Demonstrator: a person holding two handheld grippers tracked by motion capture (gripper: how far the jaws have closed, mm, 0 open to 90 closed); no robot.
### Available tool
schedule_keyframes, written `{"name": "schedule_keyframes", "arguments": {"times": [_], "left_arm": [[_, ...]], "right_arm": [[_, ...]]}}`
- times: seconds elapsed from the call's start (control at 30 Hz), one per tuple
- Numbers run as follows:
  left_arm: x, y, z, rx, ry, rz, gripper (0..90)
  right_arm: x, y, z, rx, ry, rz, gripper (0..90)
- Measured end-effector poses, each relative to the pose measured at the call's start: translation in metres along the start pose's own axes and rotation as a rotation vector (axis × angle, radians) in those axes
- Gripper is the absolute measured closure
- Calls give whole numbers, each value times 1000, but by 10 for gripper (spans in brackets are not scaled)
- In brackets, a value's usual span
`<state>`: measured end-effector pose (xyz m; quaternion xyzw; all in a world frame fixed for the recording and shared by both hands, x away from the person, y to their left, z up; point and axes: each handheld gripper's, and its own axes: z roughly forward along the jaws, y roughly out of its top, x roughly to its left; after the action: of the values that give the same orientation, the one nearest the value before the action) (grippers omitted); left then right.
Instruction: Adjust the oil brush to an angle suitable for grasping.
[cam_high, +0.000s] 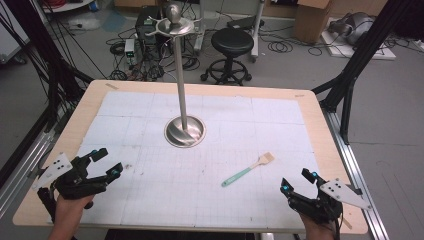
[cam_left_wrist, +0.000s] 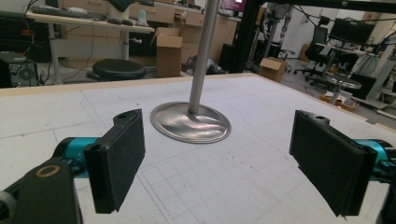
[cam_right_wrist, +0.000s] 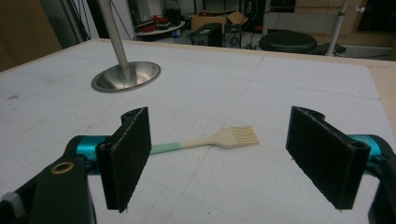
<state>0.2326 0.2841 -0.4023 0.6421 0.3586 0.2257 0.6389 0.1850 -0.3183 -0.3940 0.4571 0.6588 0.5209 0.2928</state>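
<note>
A small brush (cam_high: 248, 169) with a mint-green handle and cream bristles lies flat on the white mat, right of centre. In the right gripper view the brush (cam_right_wrist: 219, 138) rests just beyond the jaws. A tall metal stand (cam_high: 183, 90) rises from a round steel base (cam_high: 185, 131) mid-table, with hooks at its top (cam_high: 172, 23); its base (cam_left_wrist: 191, 122) is seen ahead in the left gripper view. My left gripper (cam_high: 106, 162) hovers open at the near left, held by a hand. My right gripper (cam_high: 296, 181) is open at the near right, nothing between its jaws.
The wooden table (cam_high: 65, 135) carries a white gridded mat (cam_high: 240, 120). Beyond the far edge stand a black stool (cam_high: 232, 42), cables and boxes. Black frame legs (cam_high: 350, 75) rise at the right.
</note>
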Motion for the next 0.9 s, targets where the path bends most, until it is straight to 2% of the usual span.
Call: {"name": "schedule_keyframes", "arguments": {"times": [0.33, 0.37, 0.4, 0.53, 0.57, 0.63, 0.67, 0.7, 0.73, 0.8, 0.83, 0.87, 0.9], "left_arm": [[2, -2, 3, 7, 13, -2, 187], [2, -3, 4, 8, 12, -4, 187], [2, -3, 4, 8, 11, -6, 187], [-1, -3, 5, 11, 3, 5, 187], [-1, -3, 5, 16, 2, 13, 187], [-2, -4, 6, 25, -1, 17, 188], [-1, -4, 6, 27, -1, 19, 190], [0, -4, 5, 25, 4, 15, 190], [0, -4, 5, 25, 4, 15, 191], [0, -5, 5, 26, 6, 9, 192], [1, -4, 5, 25, 8, 11, 193], [1, -5, 5, 27, 8, 11, 194], [1, -5, 5, 26, 9, 11, 194]], "right_arm": [[3, -1, 2, -10, -19, 0, 181], [5, -2, 7, 13, -6, -12, 186], [5, -2, 7, 13, -6, -12, 186], [18, -2, 21, 56, 61, -34, 294], [18, -2, 21, 56, 61, -34, 294], [24, -3, 30, 84, 110, -42, 420], [32, -5, 40, 131, 163, -74, 582], [36, -6, 46, 164, 183, -90, 654], [36, -6, 46, 164, 183, -90, 654], [43, -9, 59, 231, 207, -109, 781], [48, -14, 73, 294, 237, -100, 890], [50, -17, 79, 325, 244, -108, 890], [50, -17, 79, 325, 244, -108, 890]]}}
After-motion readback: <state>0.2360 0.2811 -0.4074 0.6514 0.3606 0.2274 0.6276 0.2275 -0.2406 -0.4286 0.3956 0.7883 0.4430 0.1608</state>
